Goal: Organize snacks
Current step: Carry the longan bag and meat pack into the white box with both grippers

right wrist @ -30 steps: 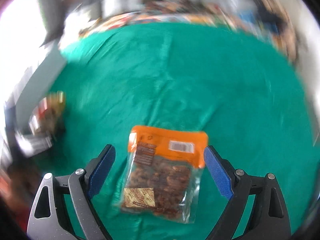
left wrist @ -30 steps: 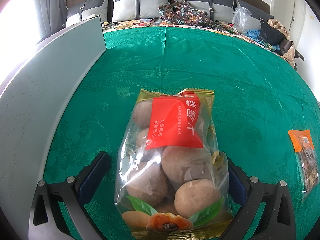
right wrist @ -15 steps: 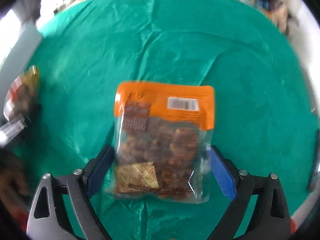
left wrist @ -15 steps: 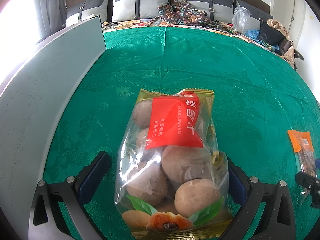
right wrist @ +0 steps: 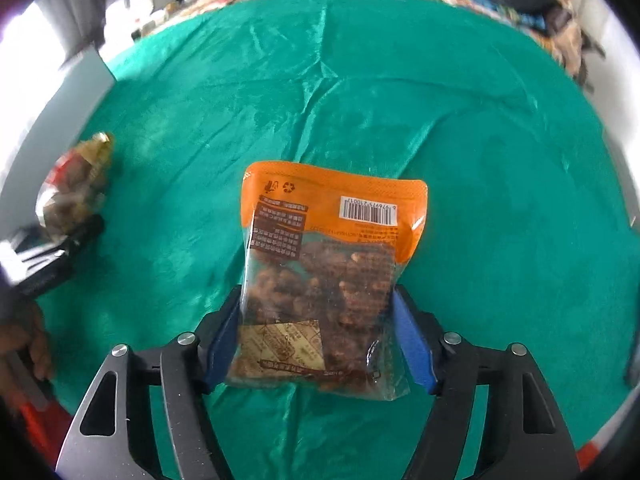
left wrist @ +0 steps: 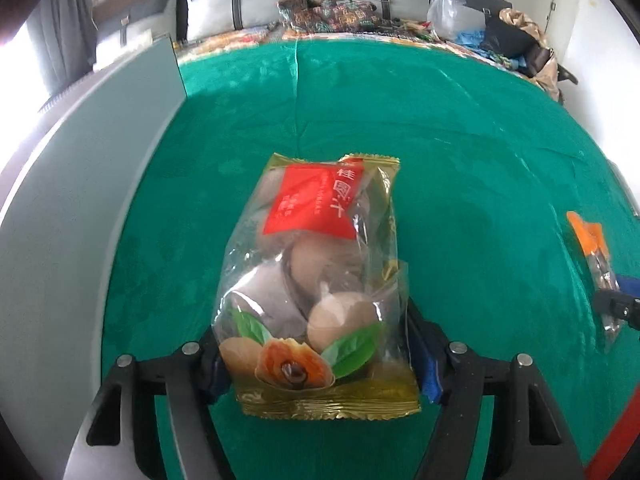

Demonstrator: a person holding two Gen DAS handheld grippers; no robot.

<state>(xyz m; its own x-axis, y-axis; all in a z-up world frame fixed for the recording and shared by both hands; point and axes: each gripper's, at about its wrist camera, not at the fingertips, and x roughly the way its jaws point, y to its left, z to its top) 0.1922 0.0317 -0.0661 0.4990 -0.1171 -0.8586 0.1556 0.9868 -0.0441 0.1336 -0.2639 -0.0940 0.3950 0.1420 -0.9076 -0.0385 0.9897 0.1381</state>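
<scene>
A clear bag of round brown longans [left wrist: 316, 280] with a red label lies on the green cloth [left wrist: 440, 140]. My left gripper [left wrist: 316, 332] is closing around its lower end, both blue pads touching its sides. A clear bag of brown snacks with an orange top [right wrist: 328, 264] lies barcode side up. My right gripper [right wrist: 316, 304] is closing on it as well, pads against its two edges. In the right wrist view the longan bag [right wrist: 76, 184] shows at far left. The orange bag [left wrist: 596, 256] shows at far right in the left wrist view.
A pale grey upright panel [left wrist: 80, 200] borders the cloth on the left. Grey pillows [left wrist: 260, 4], patterned fabric and a plastic bag [left wrist: 452, 16] sit beyond the far edge. A person's hand [right wrist: 32, 344] is at the lower left of the right wrist view.
Both pairs of jaws have narrowed from wide open onto their bags. The right gripper came down and forward over the orange bag. The left one barely moved.
</scene>
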